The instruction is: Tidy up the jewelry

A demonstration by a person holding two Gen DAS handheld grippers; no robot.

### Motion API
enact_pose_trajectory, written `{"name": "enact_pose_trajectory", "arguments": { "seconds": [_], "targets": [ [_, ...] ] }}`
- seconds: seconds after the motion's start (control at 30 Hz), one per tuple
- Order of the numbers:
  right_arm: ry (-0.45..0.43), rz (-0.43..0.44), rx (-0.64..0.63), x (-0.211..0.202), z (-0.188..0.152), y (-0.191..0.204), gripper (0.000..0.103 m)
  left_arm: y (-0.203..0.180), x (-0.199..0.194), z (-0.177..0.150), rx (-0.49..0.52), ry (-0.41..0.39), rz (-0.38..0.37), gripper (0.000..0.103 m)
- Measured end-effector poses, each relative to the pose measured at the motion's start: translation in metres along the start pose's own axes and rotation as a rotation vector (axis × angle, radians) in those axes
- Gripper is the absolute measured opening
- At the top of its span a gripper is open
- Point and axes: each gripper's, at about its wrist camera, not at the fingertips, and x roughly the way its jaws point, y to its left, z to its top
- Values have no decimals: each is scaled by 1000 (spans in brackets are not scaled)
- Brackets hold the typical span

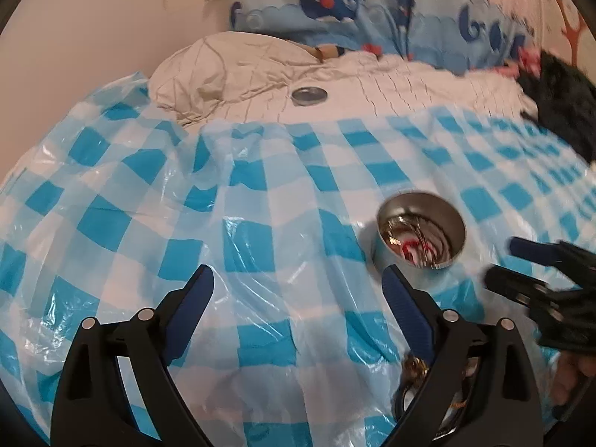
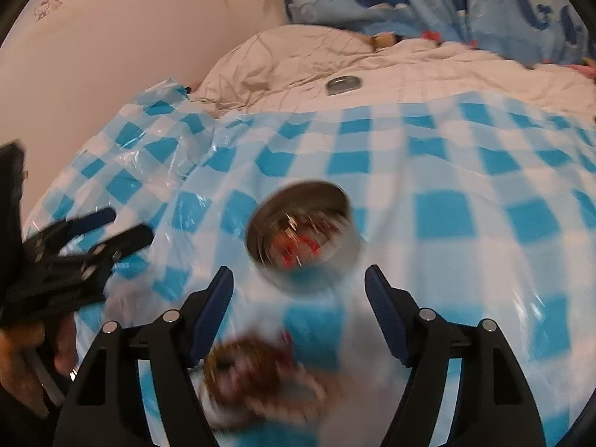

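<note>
Surface: a bed covered with a blue-and-white checked plastic sheet (image 1: 260, 193).

Round metal tin (image 2: 303, 238) stands upright on the sheet with its lid off. Inside: a tangle of thin metallic pieces with some red, too blurred to sort by type. Flat round lid (image 1: 309, 95) lies well apart from the tin, farther up the bed on the white quilt (image 1: 391, 82).

Right gripper (image 2: 300, 290): fingers spread wide, nothing between them. They hang just on the near side of the tin, not touching it as far as I can tell. Below them a brownish, gold-toned cluster of jewelry (image 2: 257, 372) lies on the sheet, heavily smeared; individual pieces are unreadable.

Left gripper (image 1: 298, 298): fingers also wide apart and empty, over bare sheet to the left of the tin. In the left wrist view, a small heap of gold and dark jewelry shows behind its right finger, probably the same cluster.

Judgement on progress: partway. Some jewelry is already in the tin; at least one cluster is still outside on the sheet. The lid is not yet on. Remaining, as I read it: move the loose cluster into the tin, then fetch and fit the lid.
</note>
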Motion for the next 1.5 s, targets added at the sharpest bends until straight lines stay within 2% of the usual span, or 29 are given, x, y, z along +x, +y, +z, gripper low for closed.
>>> {"name": "enact_pose_trajectory", "arguments": {
  "seconds": [0.07, 0.17, 0.27, 0.37, 0.43, 0.5, 0.57, 0.63, 0.73, 0.93, 1.5],
  "targets": [
    [-15, -28, -7, -16, -17, -3, 77, -10, -4, -7, 39, 1, 9, 89],
    [-46, -81, -3, -35, -41, -9, 79, -20, -12, -23, 68, 8, 20, 91],
    [-76, -134, 59, -44, -54, -19, 86, -29, -16, -32, 87, 12, 22, 91],
    [-159, -250, 114, -49, -61, -29, 93, -37, -15, -34, 114, 10, 49, 91],
    [-200, -317, 158, -47, -65, -35, 94, -38, -19, -32, 105, -5, 52, 91],
    [-206, -354, 198, -40, -70, -41, 94, -38, -26, -28, 91, -27, 34, 92],
    [-173, -376, 218, -31, -73, -46, 94, -37, -34, -24, 79, -53, 25, 93],
    [-150, -385, 237, -28, -73, -50, 95, -35, -39, -21, 71, -67, 26, 94],
    [-170, -393, 265, -33, -76, -54, 95, -30, -46, -20, 52, -81, 20, 95],
    [-165, -405, 238, -31, -76, -49, 95, -29, -44, -20, 39, -73, 17, 95],
    [-159, -387, 251, -27, -76, -52, 96, -48, -36, -21, 86, -52, 3, 95]
  ]
}}
